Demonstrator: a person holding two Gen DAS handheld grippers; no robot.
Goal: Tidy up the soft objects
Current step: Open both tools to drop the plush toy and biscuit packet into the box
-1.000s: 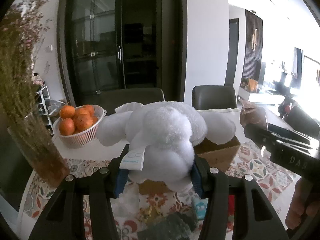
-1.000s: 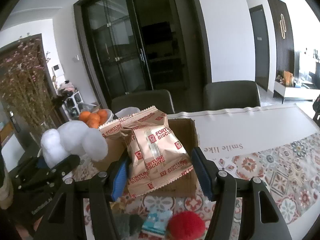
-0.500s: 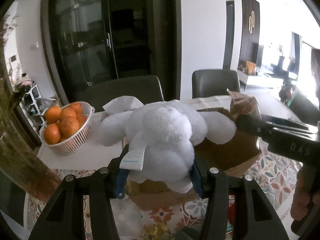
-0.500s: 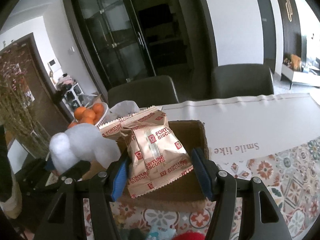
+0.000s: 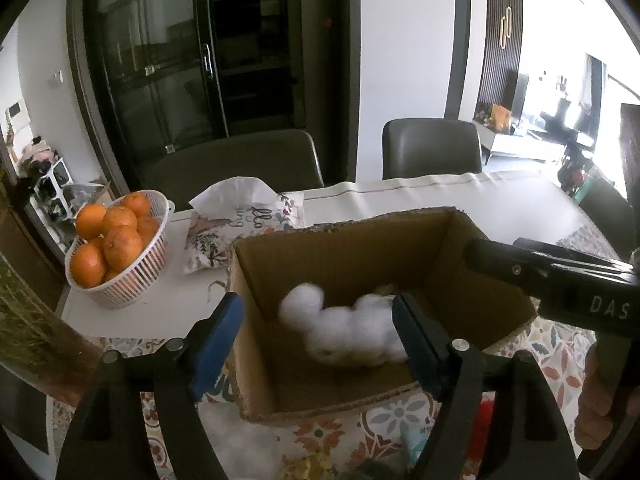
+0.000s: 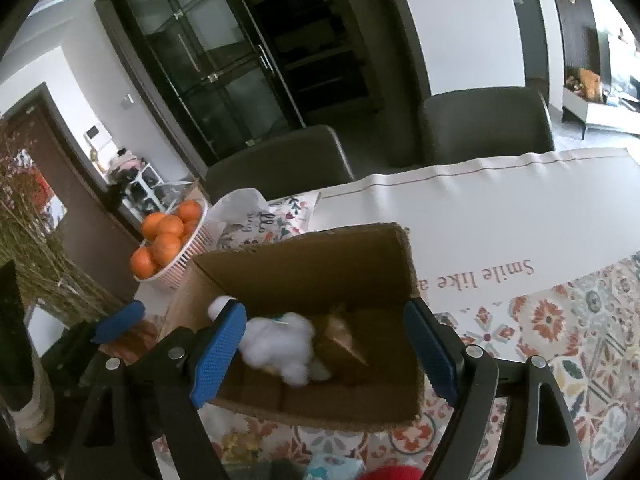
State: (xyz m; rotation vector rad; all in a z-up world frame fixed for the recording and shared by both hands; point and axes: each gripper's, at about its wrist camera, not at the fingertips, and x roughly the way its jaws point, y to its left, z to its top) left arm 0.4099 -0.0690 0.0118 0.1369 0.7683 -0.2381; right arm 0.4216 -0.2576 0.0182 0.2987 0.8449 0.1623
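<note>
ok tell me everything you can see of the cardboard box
The cardboard box is plain brown corrugated card, open-topped with ragged upper edges, standing upright on the patterned tablecloth. Inside lie a white plush toy and a tan snack packet. Both claws hang open above it, not touching.

The letters "DAS" stand in pale print on the black body of the right hand-held gripper (image 5: 568,280), "Smile like a" runs upside down along the white cloth (image 6: 480,236) on the desk, and the floral tissue pouch (image 5: 248,228) shows partly legible script, seemingly "llo".
</note>
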